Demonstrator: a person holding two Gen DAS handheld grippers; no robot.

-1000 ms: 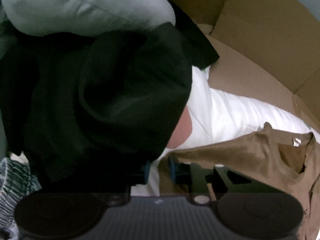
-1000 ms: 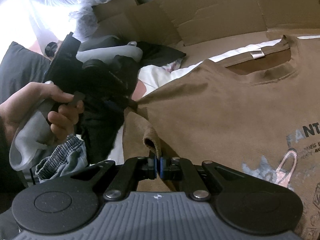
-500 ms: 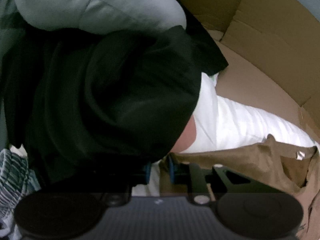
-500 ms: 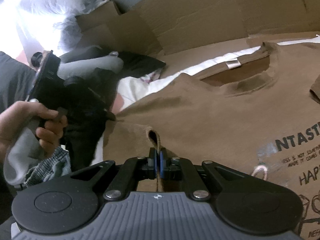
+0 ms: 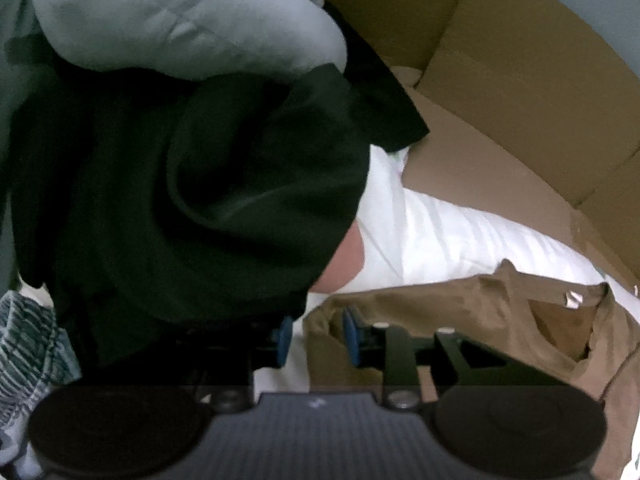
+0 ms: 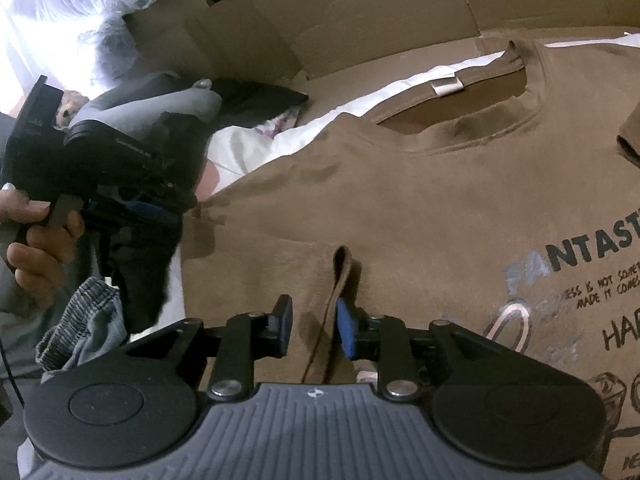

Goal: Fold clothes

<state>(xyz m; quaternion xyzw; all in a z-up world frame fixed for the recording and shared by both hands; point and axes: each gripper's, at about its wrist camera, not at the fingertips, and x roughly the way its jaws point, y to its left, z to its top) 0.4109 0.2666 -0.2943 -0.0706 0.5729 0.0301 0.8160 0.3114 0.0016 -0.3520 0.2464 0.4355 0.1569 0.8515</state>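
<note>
The brown T-shirt (image 6: pixel 420 208) is spread flat on the white sheet (image 5: pixel 460 240). A raised fold (image 6: pixel 340 276) stands between the opening pads of the right gripper (image 6: pixel 314 326), unpressed. The left gripper (image 5: pixel 314 338) is opening at the shirt's edge, with nothing gripped.

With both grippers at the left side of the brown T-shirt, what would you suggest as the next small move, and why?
Probably draw both grippers back off the brown T-shirt. The right gripper has its jaws opening, a raised fold of cloth standing loose between the pads; the left gripper is opening too, with the shirt's edge at one pad. The shirt lies spread with its collar flat, so this side looks placed.
</note>
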